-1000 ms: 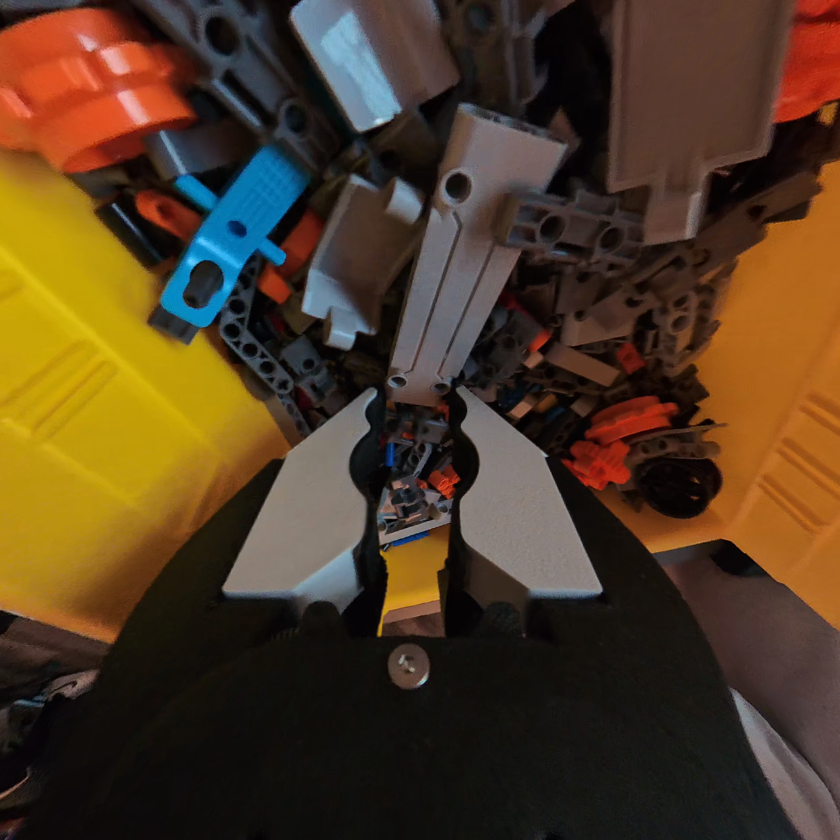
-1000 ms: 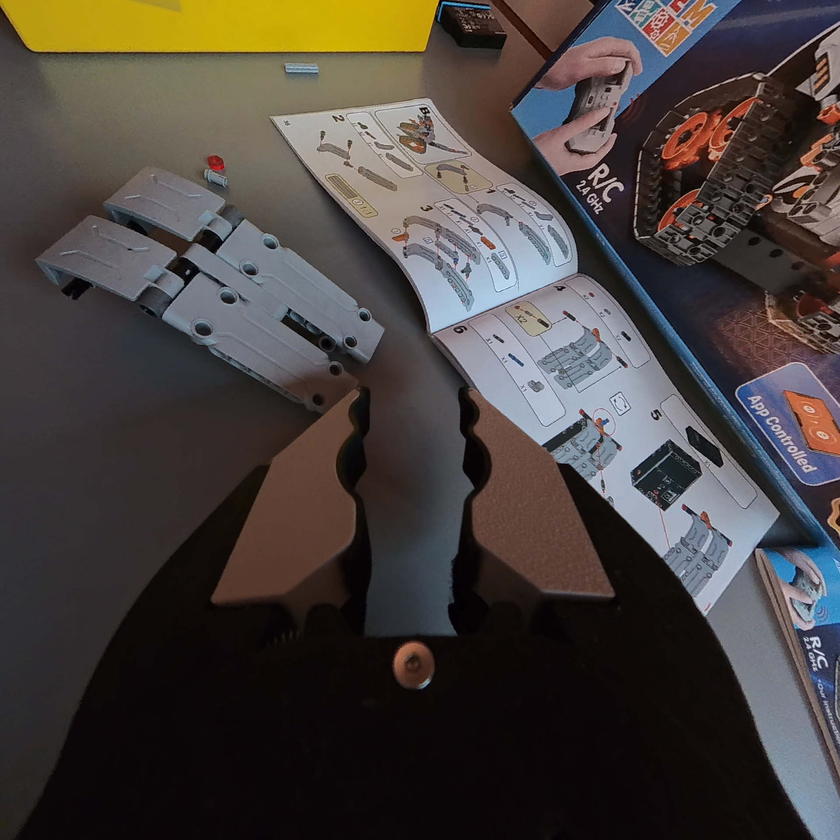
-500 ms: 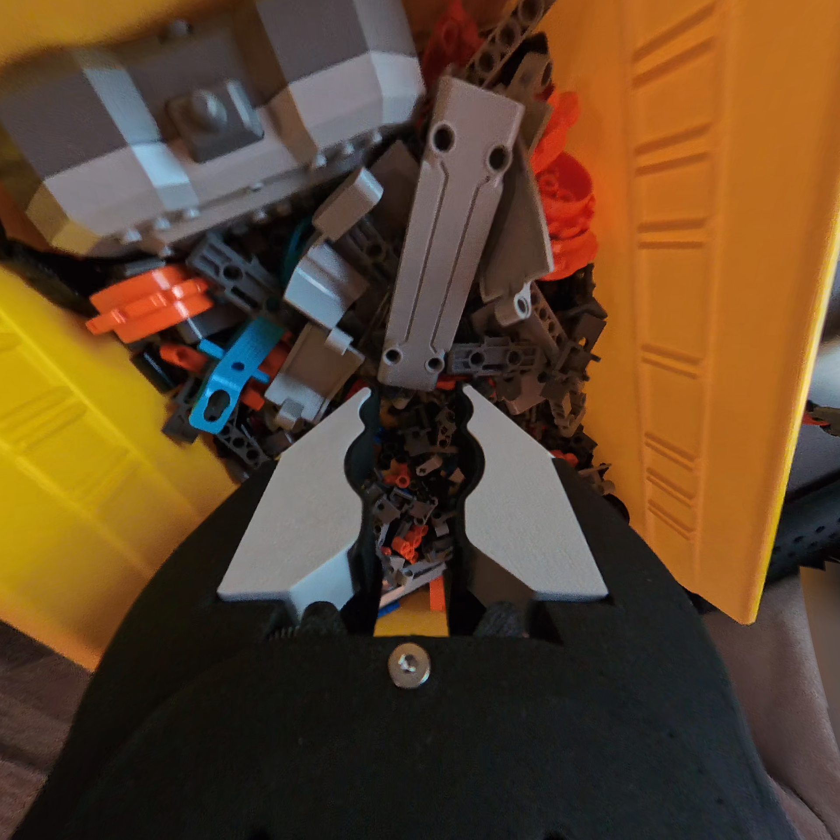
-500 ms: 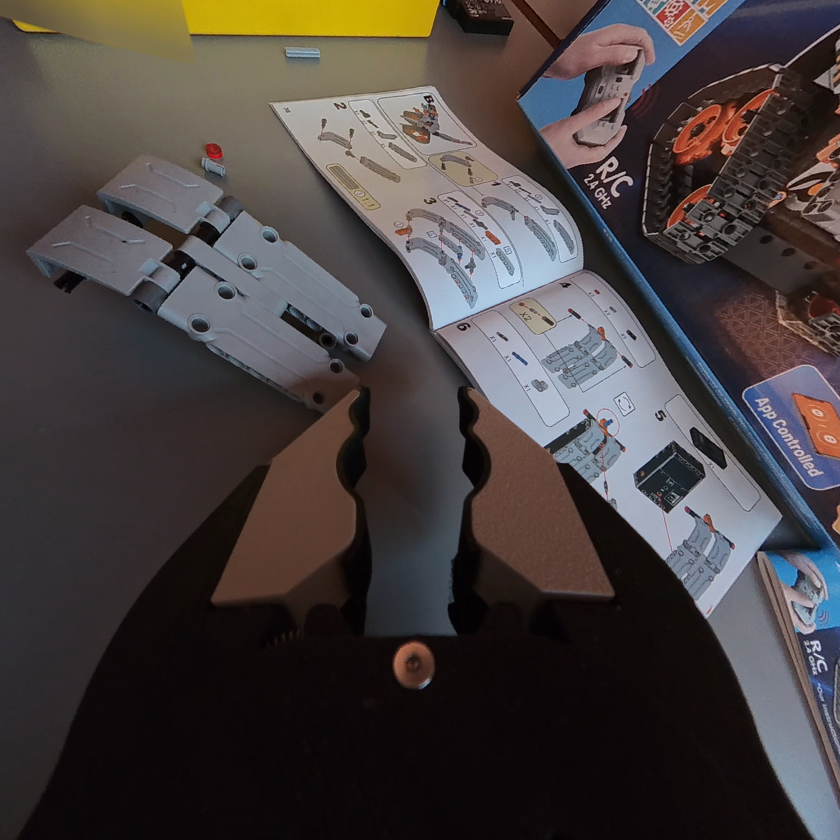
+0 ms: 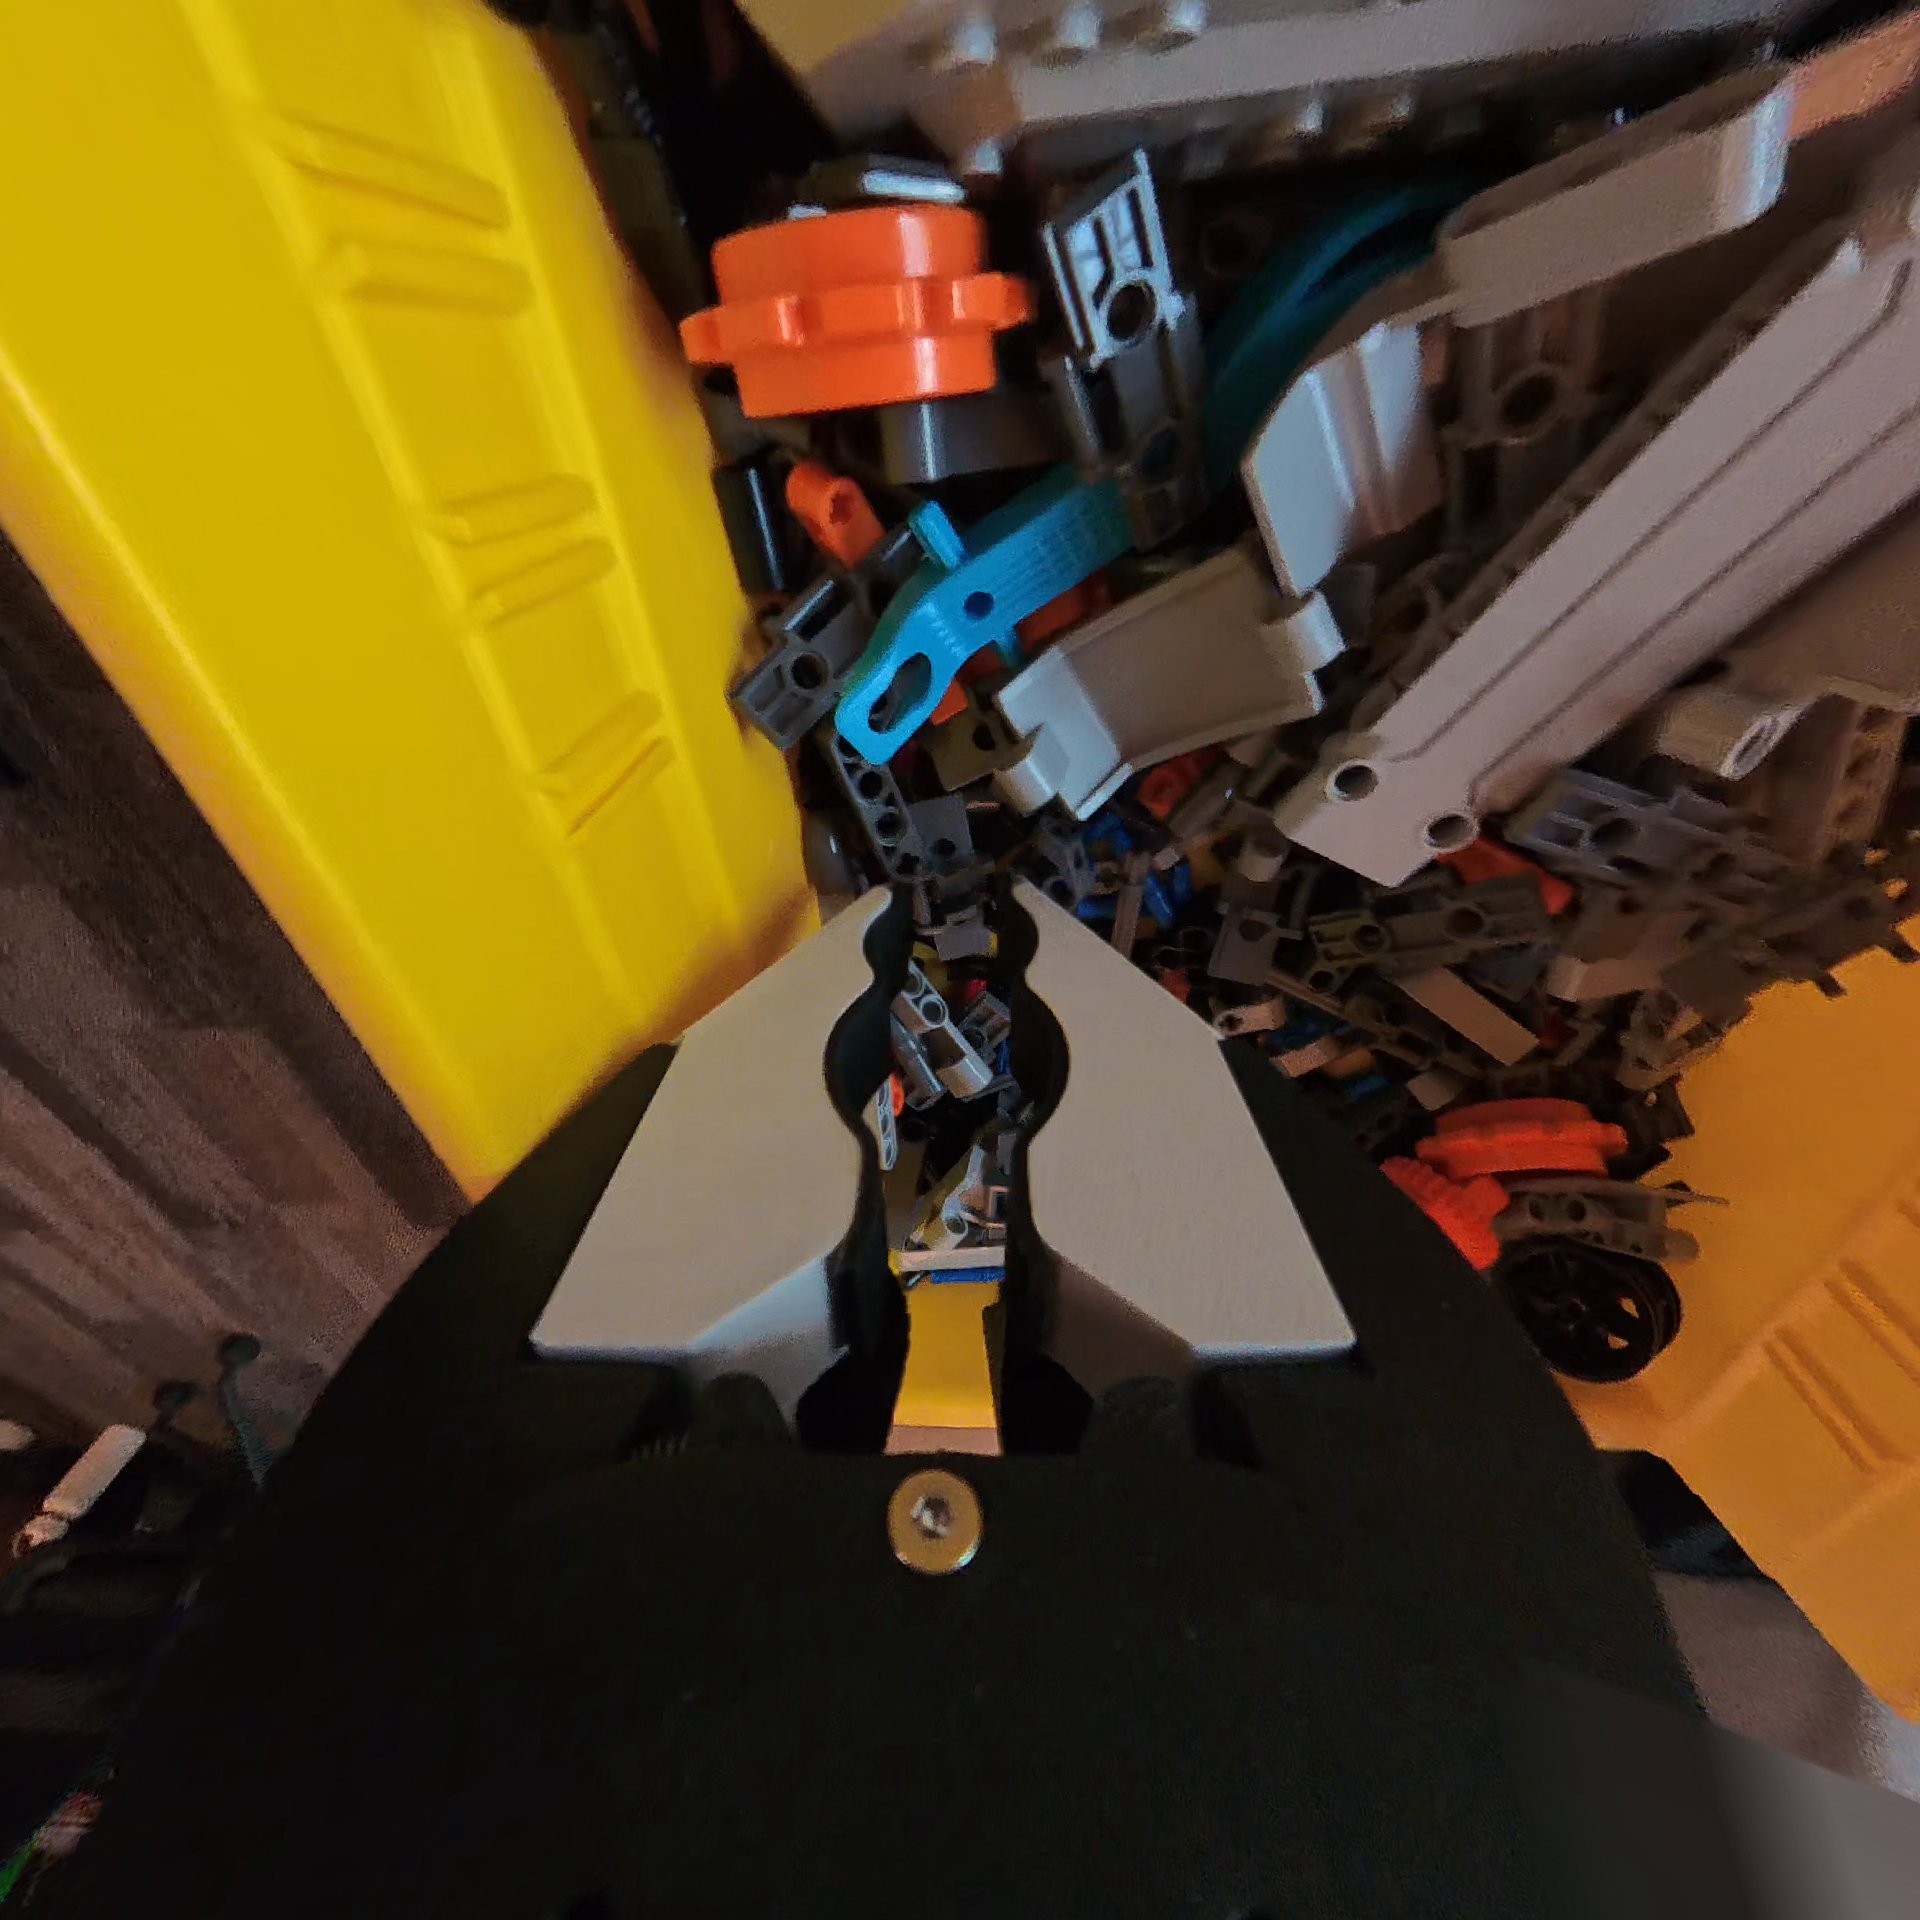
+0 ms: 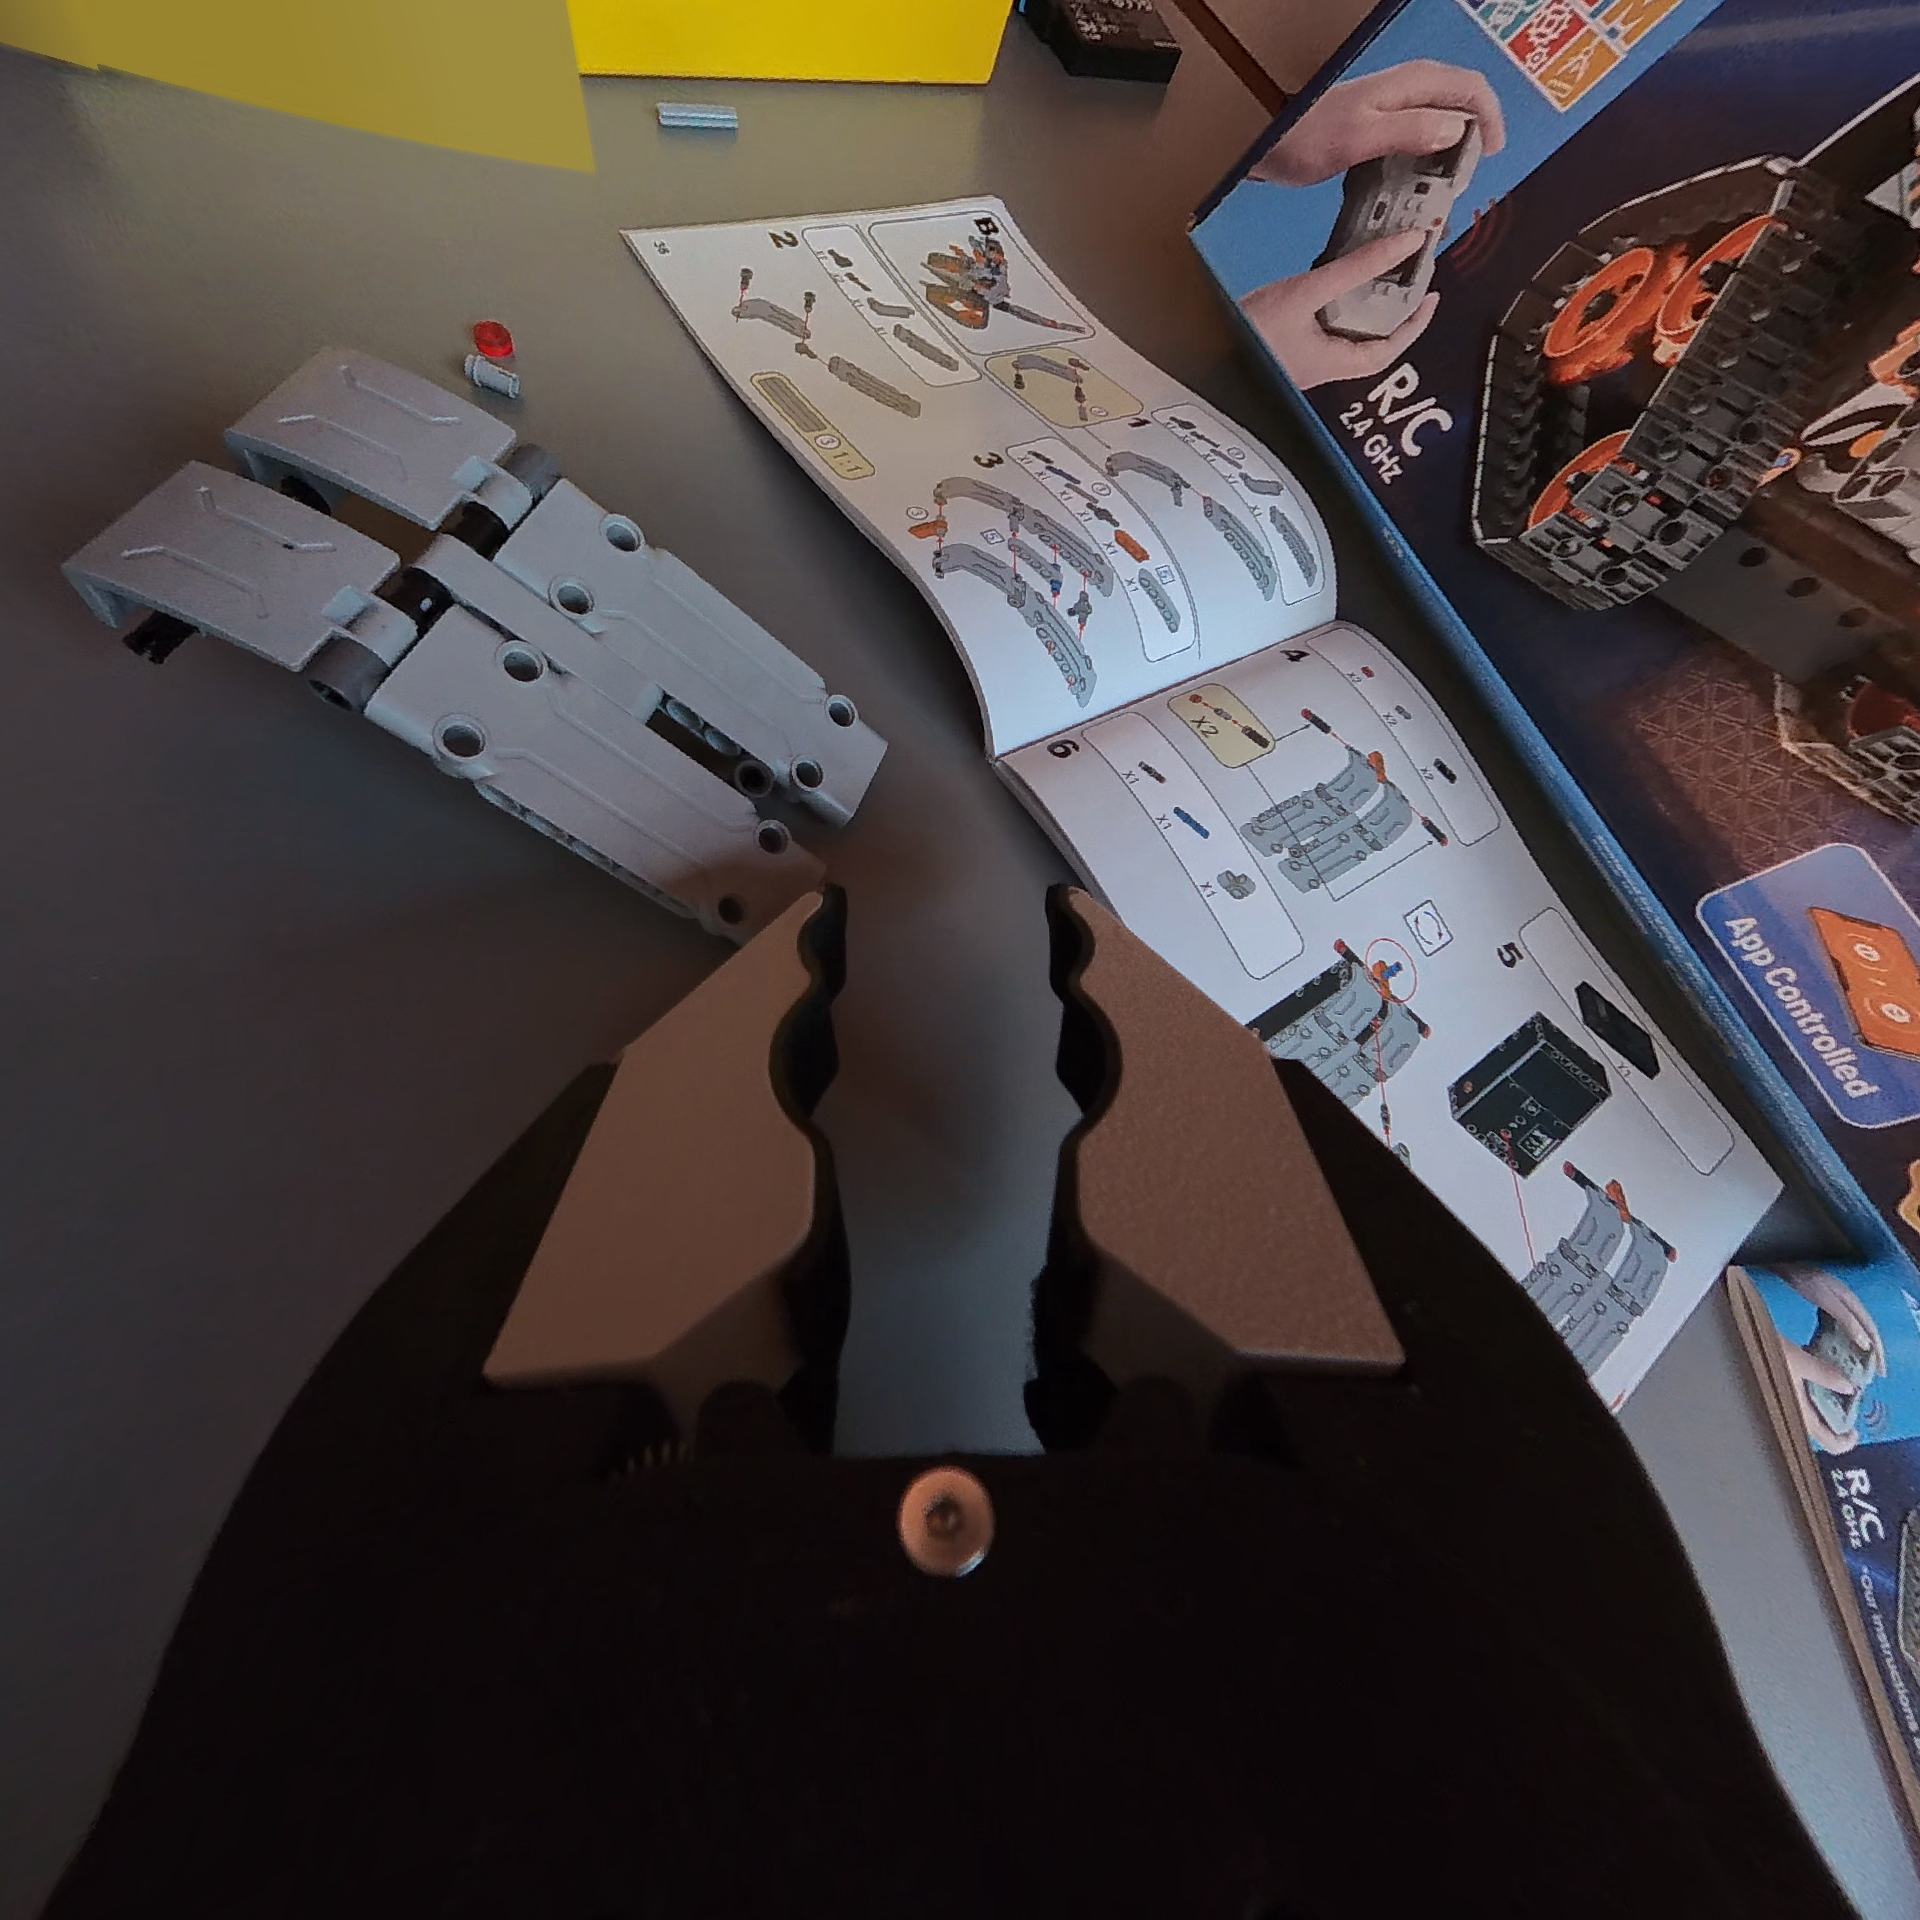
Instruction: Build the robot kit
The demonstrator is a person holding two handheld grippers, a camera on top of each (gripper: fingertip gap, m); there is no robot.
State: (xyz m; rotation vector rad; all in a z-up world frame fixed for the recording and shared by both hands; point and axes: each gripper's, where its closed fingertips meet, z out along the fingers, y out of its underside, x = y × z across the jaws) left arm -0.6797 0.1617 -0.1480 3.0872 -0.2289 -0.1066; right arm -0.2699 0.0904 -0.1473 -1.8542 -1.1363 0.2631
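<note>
My left gripper (image 5: 954,906) hangs over a yellow bin (image 5: 395,582) full of loose building pieces. Its jaws stand a narrow gap apart, empty as far as I can see. Small dark grey connectors (image 5: 961,940) and a dark holed beam (image 5: 883,810) lie right at its tips. A blue lever piece (image 5: 966,623) and a long light grey panel (image 5: 1621,644) lie beyond. My right gripper (image 6: 940,904) is open and empty above a grey table (image 6: 260,1091). Its left fingertip is just short of a built assembly of grey panels (image 6: 520,665).
An orange wheel hub (image 5: 852,312) and a black wheel (image 5: 1590,1320) lie in the bin. An open instruction booklet (image 6: 1091,623), a blue product box (image 6: 1662,520), a second booklet (image 6: 1829,1455), a red stud (image 6: 491,338), a grey pin (image 6: 490,374) and a small bar (image 6: 696,116) lie on the table. Spacing between my two grippers at the tips: around 40 cm. From my left tips it is roughly 5 cm to the blue lever piece (image 5: 966,623); from my right, 40 cm.
My left gripper swung left across the bin, away from the long grey panel, and its jaws narrowed. The right gripper crept slightly forward, still open.
</note>
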